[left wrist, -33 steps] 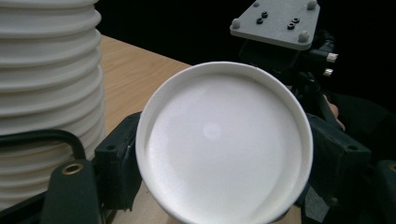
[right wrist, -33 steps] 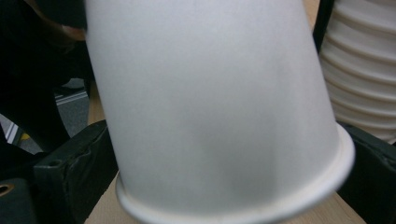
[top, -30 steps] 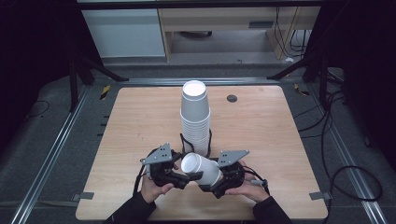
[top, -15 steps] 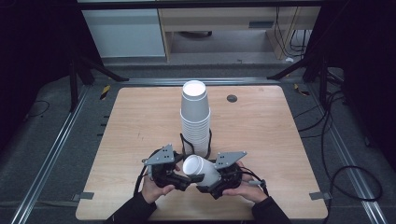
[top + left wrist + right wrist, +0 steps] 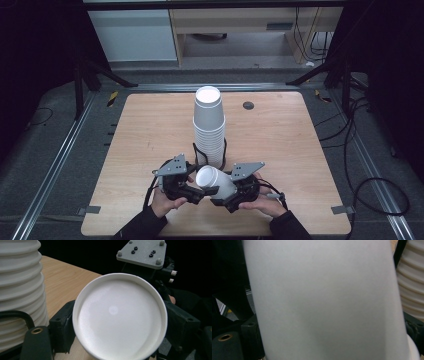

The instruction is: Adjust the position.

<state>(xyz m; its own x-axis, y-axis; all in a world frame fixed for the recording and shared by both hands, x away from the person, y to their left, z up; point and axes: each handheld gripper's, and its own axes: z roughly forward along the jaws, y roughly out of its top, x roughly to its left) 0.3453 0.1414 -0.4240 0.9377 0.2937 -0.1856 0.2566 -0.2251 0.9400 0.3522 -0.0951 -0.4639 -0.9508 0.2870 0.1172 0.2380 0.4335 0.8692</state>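
Observation:
A tall stack of white paper cups (image 5: 209,125) stands mid-table, also visible as stack (image 5: 20,290) and stack (image 5: 412,290). In front of it a single white cup (image 5: 215,181) is held on its side above the near edge, mouth turned left. My right gripper (image 5: 223,192) is shut on that cup's body; its fingers (image 5: 62,332) flank the cup (image 5: 120,320), and the cup's wall (image 5: 324,300) sits right before its camera. My left gripper (image 5: 192,192) faces the cup's mouth, jaws spread wide and apparently not touching the rim.
The wooden table (image 5: 150,130) has a small dark round disc (image 5: 248,105) near its far edge. Metal rails run along both sides, and cables (image 5: 370,190) lie on the floor to the right. A cabinet stands behind the table.
The held cup and both grippers have barely shifted, wobbling slightly left and back. The stack has not moved.

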